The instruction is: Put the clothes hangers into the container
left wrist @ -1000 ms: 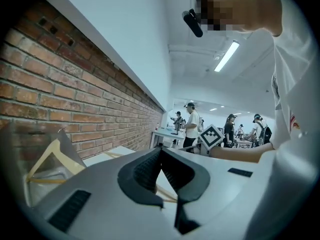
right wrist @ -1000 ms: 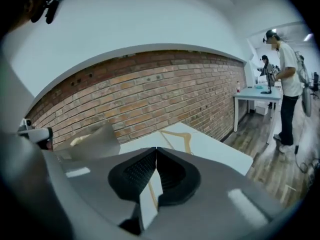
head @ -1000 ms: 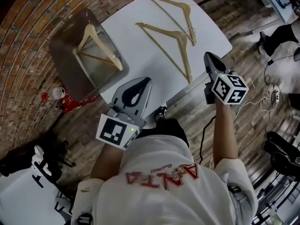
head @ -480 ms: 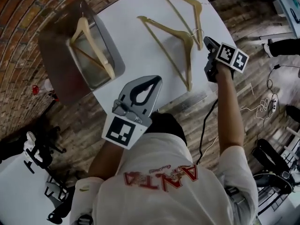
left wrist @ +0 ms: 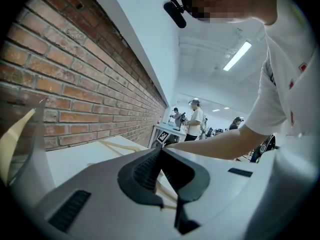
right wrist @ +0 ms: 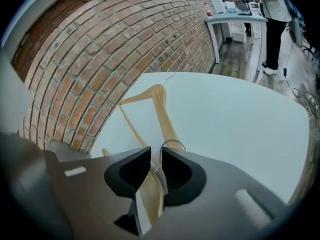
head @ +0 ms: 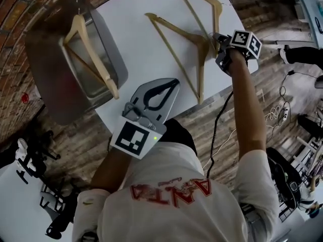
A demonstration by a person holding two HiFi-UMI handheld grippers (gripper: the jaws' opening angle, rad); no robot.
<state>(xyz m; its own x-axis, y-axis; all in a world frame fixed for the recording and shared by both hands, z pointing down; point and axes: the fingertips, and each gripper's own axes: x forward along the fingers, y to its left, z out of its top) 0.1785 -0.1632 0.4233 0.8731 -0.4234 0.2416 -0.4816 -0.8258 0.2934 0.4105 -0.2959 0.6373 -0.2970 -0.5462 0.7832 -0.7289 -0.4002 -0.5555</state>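
Our right gripper (right wrist: 156, 156), jaws just opening and spread, straddles the nearer hanger (head: 200, 69) at its hook, unpinched. The container (head: 108, 39) lies well to its left, nearer our left gripper (head: 171, 84), whose jaws are pressed together.

Head view, top: far hanger (head: 216, 6) is cut off by the pic's edge. Right gripper view, bottom: near hanger (right wrist: 150, 196) is mostly hidden under the right gripper (right wrist: 156, 154). Left gripper view, mid: ppl (left wrist: 192, 119) at the back are too small to tell.
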